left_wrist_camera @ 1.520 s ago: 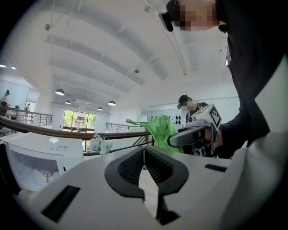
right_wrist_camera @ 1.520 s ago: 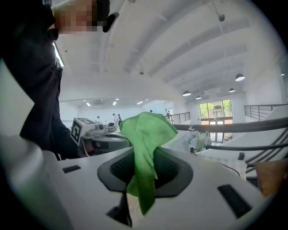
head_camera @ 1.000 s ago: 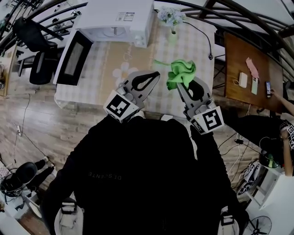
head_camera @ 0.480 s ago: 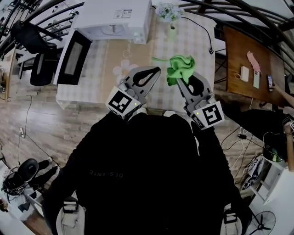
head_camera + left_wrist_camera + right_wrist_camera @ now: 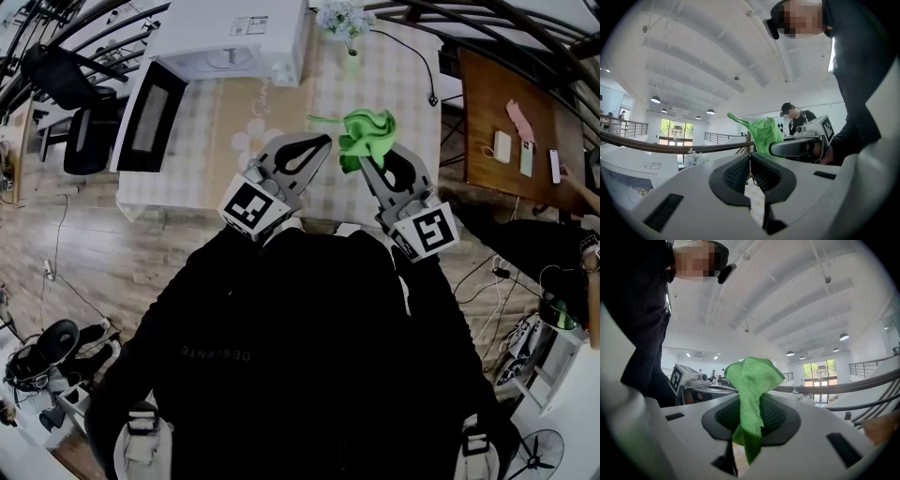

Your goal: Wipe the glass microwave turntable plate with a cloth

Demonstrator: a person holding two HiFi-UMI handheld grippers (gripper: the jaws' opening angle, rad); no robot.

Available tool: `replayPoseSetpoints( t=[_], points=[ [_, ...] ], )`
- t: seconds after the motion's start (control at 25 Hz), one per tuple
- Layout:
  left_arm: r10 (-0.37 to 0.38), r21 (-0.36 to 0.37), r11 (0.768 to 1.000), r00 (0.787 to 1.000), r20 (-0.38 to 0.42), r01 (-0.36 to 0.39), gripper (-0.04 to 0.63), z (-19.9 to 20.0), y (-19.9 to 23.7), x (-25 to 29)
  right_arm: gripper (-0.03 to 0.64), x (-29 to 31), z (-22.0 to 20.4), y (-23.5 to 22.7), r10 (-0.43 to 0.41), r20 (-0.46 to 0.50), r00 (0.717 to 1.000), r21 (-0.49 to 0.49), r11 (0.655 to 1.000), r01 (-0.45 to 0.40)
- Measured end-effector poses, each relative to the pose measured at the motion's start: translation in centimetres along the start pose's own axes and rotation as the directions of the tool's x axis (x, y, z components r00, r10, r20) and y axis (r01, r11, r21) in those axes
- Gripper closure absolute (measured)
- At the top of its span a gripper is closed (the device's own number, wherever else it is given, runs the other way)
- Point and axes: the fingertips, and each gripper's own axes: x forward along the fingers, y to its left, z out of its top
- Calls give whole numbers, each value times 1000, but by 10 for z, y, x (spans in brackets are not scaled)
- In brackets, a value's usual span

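Green cloth (image 5: 367, 136) bunches up from the right gripper (image 5: 362, 162), whose jaws clamp it above the checkered table (image 5: 403, 84). At its 9 o'clock, just beside it, the left gripper (image 5: 322, 142) has its jaws pressed together on nothing. At 11 o'clock a white microwave (image 5: 234, 28) stands with its door (image 5: 150, 117) swung open and the turntable plate (image 5: 228, 60) inside. A flower vase (image 5: 349, 26) sits at 12 o'clock.

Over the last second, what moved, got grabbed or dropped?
Nothing clearly changed; only the head view drifts a little. Nothing was grabbed or released. The right tool stays shut on the green cloth, and the left tool stays shut and empty beside it.
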Motion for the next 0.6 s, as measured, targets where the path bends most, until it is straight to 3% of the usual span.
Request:
replayPoseSetpoints(
  t=[0.6],
  points=[
    [15,-10,1000,1000,-12,-16,574,0,2,-6,511,0,-2,1,11,-9,1000,23,1000,-11]
  ],
)
